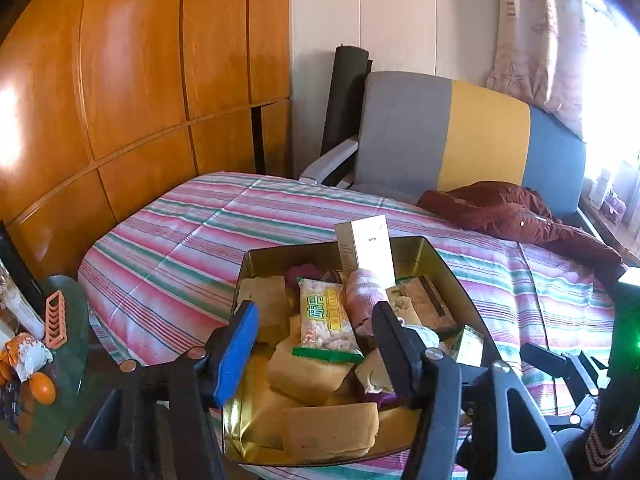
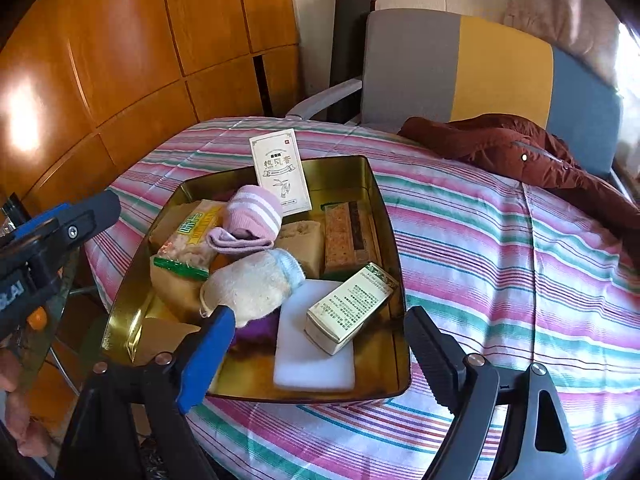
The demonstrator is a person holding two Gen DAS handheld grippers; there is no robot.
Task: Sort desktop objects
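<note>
Gold tin tray (image 2: 384, 216) sits on the striped tablecloth (image 2: 500, 248), loaded with goods. Inside: a pink striped sock (image 2: 252, 216) on top of the pile, a cream sock (image 2: 252, 288) beside it, a green-edged snack packet (image 1: 326, 320), a green box (image 2: 352, 308) lying on a white sponge (image 2: 312, 364), and a tall cream box (image 2: 280, 170) leaning at the far wall. Left gripper (image 1: 316, 346) hangs over the tray, jaws apart, empty. Right gripper (image 2: 320, 344) likewise, jaws wide apart. A brown jacket (image 2: 520, 152) lies on the chair (image 2: 412, 64) behind.
</note>
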